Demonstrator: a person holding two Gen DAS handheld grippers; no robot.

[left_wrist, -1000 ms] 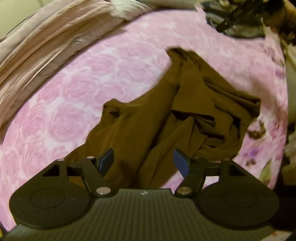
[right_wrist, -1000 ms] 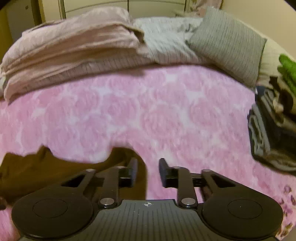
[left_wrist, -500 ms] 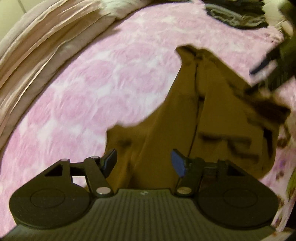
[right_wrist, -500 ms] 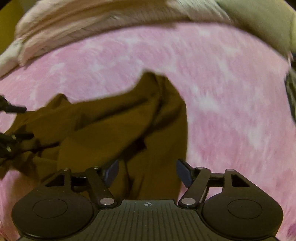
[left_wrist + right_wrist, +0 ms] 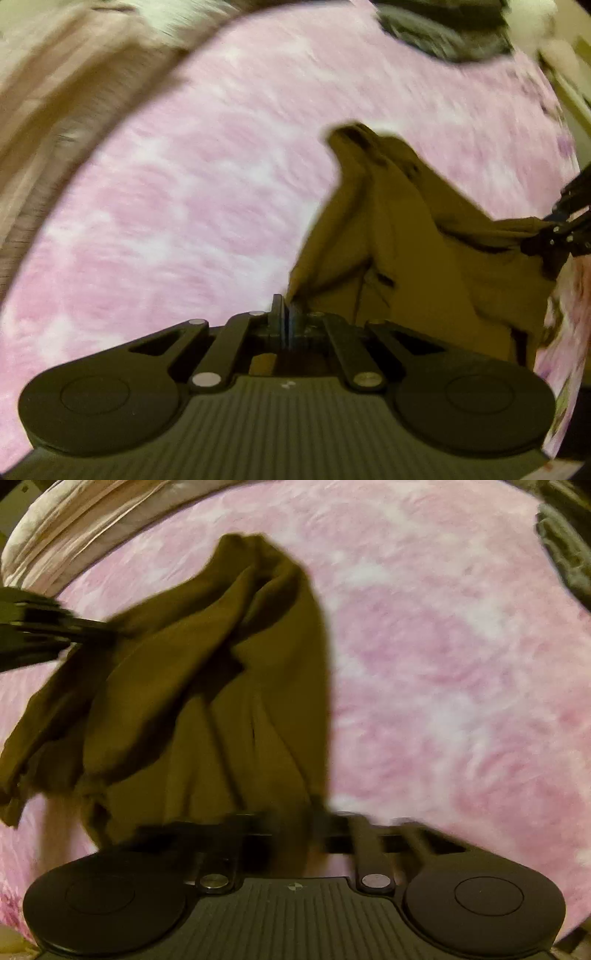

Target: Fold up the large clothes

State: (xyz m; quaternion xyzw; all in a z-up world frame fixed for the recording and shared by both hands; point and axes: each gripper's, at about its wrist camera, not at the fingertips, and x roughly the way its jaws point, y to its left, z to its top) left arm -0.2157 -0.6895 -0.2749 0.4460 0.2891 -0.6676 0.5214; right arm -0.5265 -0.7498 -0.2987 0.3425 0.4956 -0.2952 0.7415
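A brown garment point(image 5: 424, 258) hangs bunched and stretched above the pink rose-patterned bed cover point(image 5: 184, 203). My left gripper point(image 5: 284, 317) is shut on the garment's near left edge. At the right edge of the left wrist view, my right gripper point(image 5: 543, 240) pinches the other side. In the blurred right wrist view the garment point(image 5: 221, 701) narrows down into my right gripper point(image 5: 306, 823), whose fingers are hidden by cloth and drawn in on it. My left gripper point(image 5: 96, 633) grips the fabric at the far left.
Folded beige bedding point(image 5: 55, 92) lies along the far left of the bed, also visible as beige bedding point(image 5: 74, 535) in the right wrist view. A dark pile of clothes point(image 5: 443, 33) sits at the far right corner, seen as a dark pile point(image 5: 565, 546). Pink cover point(image 5: 443, 664) spreads to the right.
Both grippers were open over the garment half a second ago; now both have closed on its edges. The garment has risen off the cover and is pulled between them.
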